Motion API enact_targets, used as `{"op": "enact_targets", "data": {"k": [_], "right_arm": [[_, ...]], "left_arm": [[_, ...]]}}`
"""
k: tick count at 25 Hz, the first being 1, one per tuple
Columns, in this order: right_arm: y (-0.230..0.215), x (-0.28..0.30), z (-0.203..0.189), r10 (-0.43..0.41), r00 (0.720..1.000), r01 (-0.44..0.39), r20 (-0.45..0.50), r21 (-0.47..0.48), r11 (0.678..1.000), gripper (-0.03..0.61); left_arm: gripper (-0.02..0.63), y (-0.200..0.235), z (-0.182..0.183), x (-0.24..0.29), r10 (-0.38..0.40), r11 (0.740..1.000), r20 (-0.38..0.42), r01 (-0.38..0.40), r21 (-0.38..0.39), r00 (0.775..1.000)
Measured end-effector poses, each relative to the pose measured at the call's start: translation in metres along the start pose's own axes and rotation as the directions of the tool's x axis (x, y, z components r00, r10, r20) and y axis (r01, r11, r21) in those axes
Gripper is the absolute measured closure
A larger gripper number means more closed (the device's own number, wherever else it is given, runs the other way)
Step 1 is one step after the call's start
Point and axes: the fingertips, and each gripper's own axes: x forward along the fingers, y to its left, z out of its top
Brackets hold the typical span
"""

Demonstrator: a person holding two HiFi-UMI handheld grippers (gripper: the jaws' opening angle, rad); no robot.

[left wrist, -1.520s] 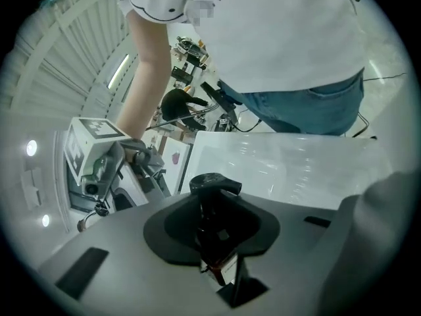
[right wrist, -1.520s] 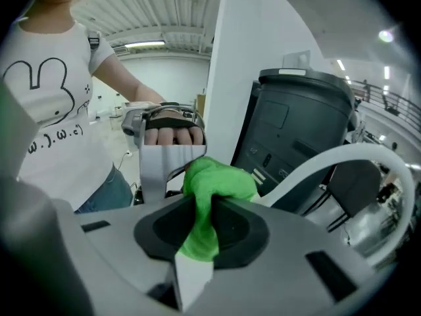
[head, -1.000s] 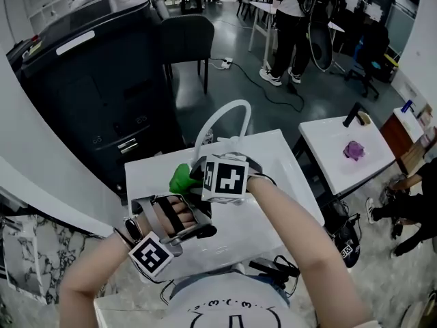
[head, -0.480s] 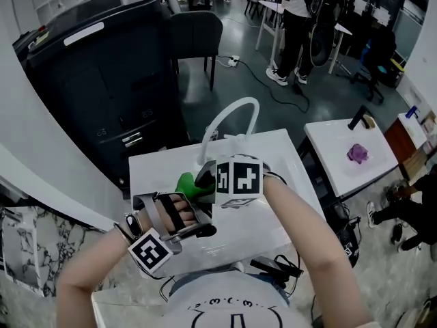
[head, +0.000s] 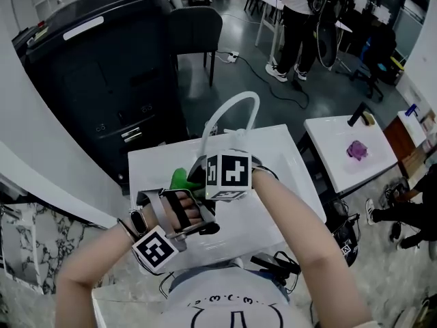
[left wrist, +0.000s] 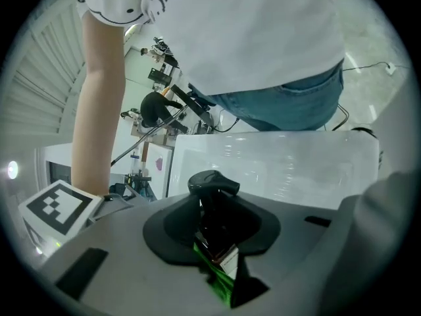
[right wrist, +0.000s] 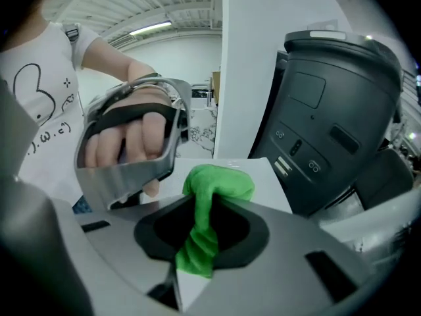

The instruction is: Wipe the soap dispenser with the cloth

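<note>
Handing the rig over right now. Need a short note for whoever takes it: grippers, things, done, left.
Left gripper: shut on the soap dispenser, at the white counter.
Right gripper: shut on the green cloth, its bunched end past the jaws, close beside the left gripper.
Done: both things gripped and brought together.
Left: the wiping. No view shows whether the cloth touches the dispenser.
</note>
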Motion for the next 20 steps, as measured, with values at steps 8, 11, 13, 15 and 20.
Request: {"op": "enact_targets", "data": {"k": [8,11,13,15,20], "right_arm": [[-0.024,0.006,-0.016,-0.079,0.997,0.078,-0.001,0.126,0.989,0.497],[-0.031,0.004,-0.03,-0.109,0.993,0.113,-0.033,0.149,0.982,0.497],[-0.035,0.005,-0.041,-0.132,0.989,0.141,-0.067,0.151,0.978,0.497],[-0.036,0.008,-0.054,-0.149,0.984,0.163,-0.101,0.15,0.975,0.497],[-0.035,0.005,-0.076,-0.188,0.982,0.182,-0.008,0.286,0.941,0.497]], "left_arm": [[0.509,0.014,-0.001,-0.013,0.104,0.993,-0.032,-0.102,0.064,0.994],[0.509,0.014,0.0,-0.015,0.109,0.993,-0.033,-0.107,0.054,0.993],[0.511,0.01,0.001,-0.016,0.104,0.994,-0.026,-0.103,0.019,0.994],[0.511,0.008,0.003,-0.019,0.113,0.991,-0.005,-0.113,-0.072,0.994],[0.511,0.022,-0.011,-0.038,0.223,0.91,0.008,-0.205,-0.361,0.975]]}}
